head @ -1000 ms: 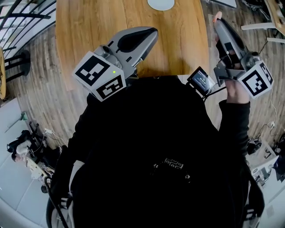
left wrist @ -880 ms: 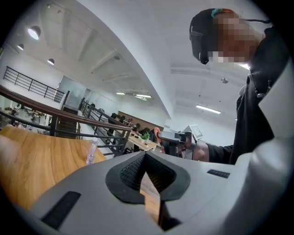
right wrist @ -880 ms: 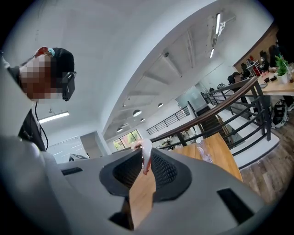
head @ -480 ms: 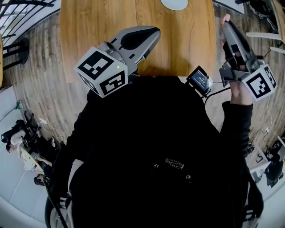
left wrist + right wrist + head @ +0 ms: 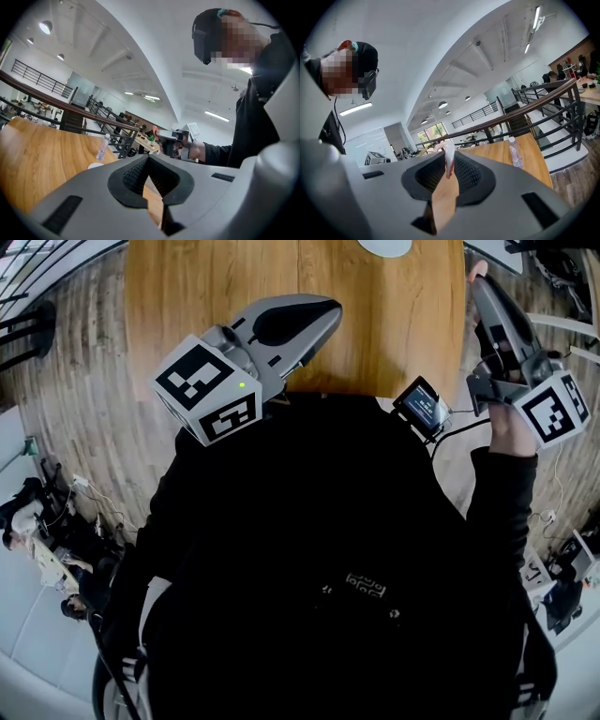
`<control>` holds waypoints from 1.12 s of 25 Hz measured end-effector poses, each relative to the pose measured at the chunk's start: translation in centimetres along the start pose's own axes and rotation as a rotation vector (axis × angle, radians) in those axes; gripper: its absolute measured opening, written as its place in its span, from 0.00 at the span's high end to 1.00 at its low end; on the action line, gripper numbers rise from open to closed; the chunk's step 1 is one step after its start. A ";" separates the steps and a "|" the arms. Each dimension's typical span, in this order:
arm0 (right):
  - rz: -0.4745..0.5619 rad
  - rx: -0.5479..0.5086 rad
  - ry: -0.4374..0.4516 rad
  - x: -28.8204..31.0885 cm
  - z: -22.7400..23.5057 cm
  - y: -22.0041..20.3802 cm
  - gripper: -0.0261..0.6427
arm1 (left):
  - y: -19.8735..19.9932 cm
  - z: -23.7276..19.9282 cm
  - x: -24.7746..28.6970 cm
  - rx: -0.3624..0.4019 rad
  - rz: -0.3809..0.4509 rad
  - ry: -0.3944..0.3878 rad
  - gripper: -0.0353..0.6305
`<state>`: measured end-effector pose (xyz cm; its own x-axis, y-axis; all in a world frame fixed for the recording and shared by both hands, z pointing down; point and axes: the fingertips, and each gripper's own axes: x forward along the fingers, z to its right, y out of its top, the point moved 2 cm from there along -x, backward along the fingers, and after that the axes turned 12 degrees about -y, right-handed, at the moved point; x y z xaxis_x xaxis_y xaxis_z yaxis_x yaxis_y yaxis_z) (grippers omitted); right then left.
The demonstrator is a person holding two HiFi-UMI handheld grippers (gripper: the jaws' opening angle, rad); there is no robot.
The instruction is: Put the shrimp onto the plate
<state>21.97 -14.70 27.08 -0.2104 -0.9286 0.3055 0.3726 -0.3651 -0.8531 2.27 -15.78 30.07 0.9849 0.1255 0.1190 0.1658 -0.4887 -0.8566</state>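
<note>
My right gripper (image 5: 480, 279) is held up beyond the right edge of the wooden table (image 5: 375, 324), shut on a pink and white shrimp (image 5: 448, 161) that sticks out of the jaw tips (image 5: 479, 267). The left gripper view also catches this shrimp (image 5: 155, 131), raised in the air. My left gripper (image 5: 330, 307) hovers over the table's near edge, its jaws together with nothing between them. Only the near rim of the white plate (image 5: 384, 246) shows, at the table's far side; it appears as a small white disc (image 5: 95, 165) in the left gripper view.
A clear plastic bottle (image 5: 515, 152) stands on the table near its edge, close to the plate (image 5: 102, 148). A small screen device (image 5: 424, 406) hangs at the person's chest. Railings (image 5: 543, 101) and wooden floor (image 5: 84, 399) surround the table.
The head view has drifted, so the table and plate sit further right in frame. The right gripper, still holding the shrimp, has shifted slightly right. The left gripper has hardly moved.
</note>
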 end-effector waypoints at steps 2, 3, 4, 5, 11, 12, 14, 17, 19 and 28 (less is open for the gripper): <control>-0.010 -0.006 0.000 0.2 0.0 -0.1 0.86 | -0.2 -0.1 0.0 -0.011 0.000 0.002 0.94; -0.014 -0.007 0.000 0.2 0.0 -0.2 0.86 | -0.4 -0.1 0.0 -0.016 0.000 0.004 0.94; -0.018 -0.009 0.001 0.3 0.0 -0.2 0.86 | -0.5 -0.2 0.0 -0.020 -0.002 0.005 0.94; -0.021 -0.010 0.001 0.3 0.0 -0.1 0.86 | -0.5 -0.3 0.1 -0.025 -0.005 0.003 0.94; -0.051 -0.032 -0.005 0.8 0.3 -0.3 0.86 | -0.7 0.0 1.0 -0.046 -0.015 -0.026 0.94; -0.053 -0.033 -0.007 0.9 0.5 -0.4 0.86 | -0.7 0.0 1.0 -0.049 -0.012 -0.028 0.94; -0.060 -0.033 -0.013 1.0 0.8 -0.5 0.86 | -0.8 -0.1 1.2 -0.055 -0.009 -0.031 0.94; -0.072 -0.033 -0.017 1.5 1.2 -0.7 0.86 | -1.3 -0.5 1.2 -0.077 0.000 -0.026 0.94; -0.084 -0.034 -0.016 2.0 1.4 -1.0 0.86 | -1.7 -0.9 1.0 -0.099 0.008 -0.014 0.94; -0.099 -0.033 -0.015 3.7 2.5 -1.2 0.86 | -2.6 -1.0 1.2 -0.127 0.021 -0.001 0.94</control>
<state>23.06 -17.89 30.28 -0.2309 -0.8890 0.3953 0.3204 -0.4531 -0.8319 3.10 -15.25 32.99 0.9882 0.1151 0.1014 0.1504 -0.5968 -0.7882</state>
